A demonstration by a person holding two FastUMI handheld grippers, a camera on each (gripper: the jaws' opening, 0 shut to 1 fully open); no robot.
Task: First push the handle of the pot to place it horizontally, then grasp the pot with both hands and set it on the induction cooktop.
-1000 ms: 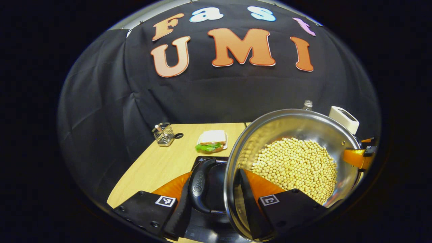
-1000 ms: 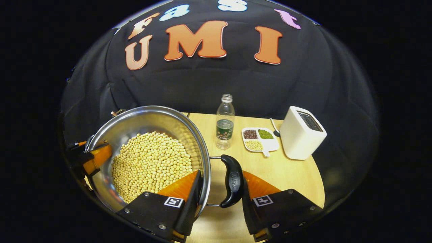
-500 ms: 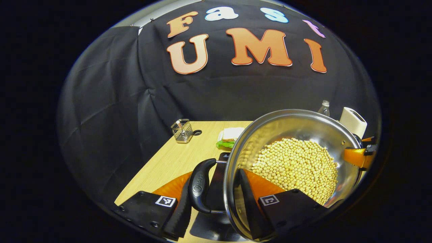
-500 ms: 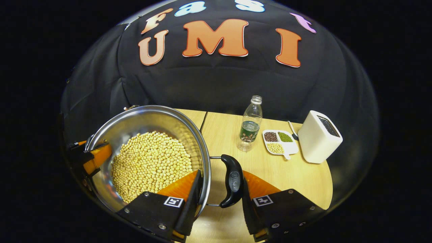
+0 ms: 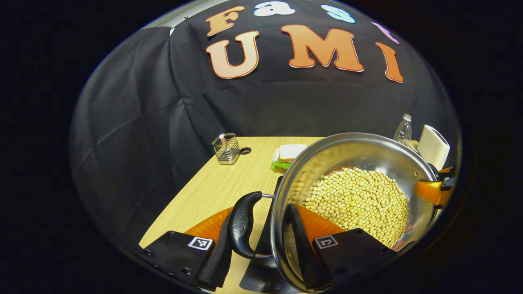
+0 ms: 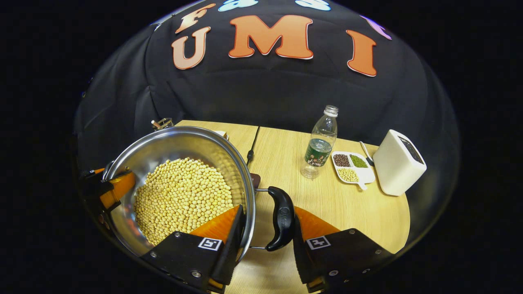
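Wooden desk (image 6: pixel 347 204): I carry pot (image 5: pixel 355 171), both grippers (image 5: pixel 257 253) (image 6: pixel 265 253) clamped across rim and handles; cooktop (image 5: pixel 261 277) directly beneath.

— Where does the left gripper view sit?
— Close at the pot (image 5: pixel 355 204), on its left handle, facing the booth wall.
— And the right gripper view?
— Opposite rim; both share the pot (image 6: pixel 179 192) and table (image 6: pixel 327 196).

The black handle (image 5: pixel 242 225) of the pot carried embossed lettering, too small and curved to be read surely. The bottle (image 6: pixel 320 145) wore a dark label, illegible. Square coded markers (image 6: pixel 209 243) sat on the finger blocks, bearing no words.
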